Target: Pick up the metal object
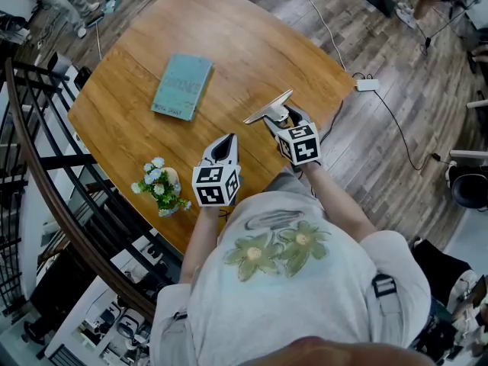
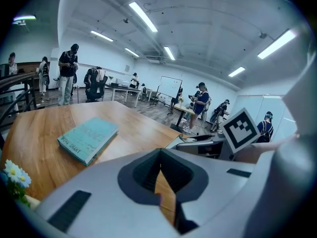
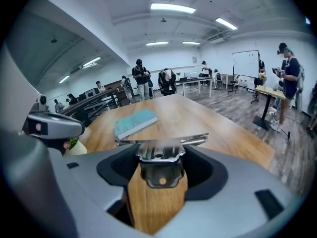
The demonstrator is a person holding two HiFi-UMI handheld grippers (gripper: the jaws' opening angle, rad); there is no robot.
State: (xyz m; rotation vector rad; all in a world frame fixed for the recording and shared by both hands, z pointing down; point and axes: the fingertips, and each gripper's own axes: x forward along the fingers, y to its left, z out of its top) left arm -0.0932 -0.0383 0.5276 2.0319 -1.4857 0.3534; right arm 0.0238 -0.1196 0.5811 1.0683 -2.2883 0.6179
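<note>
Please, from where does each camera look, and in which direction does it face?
Head view: above the person, facing steeply down on the table; the shirt, left hand-held gripper and right hand-held gripper show.
Left gripper view: rides the left hand-held gripper, faces across the table to the book; its own jaws, together, show low.
Right gripper view: rides the right hand-held gripper, faces across the table; its jaws grip the metal object.
Shared: all three show the book.
</note>
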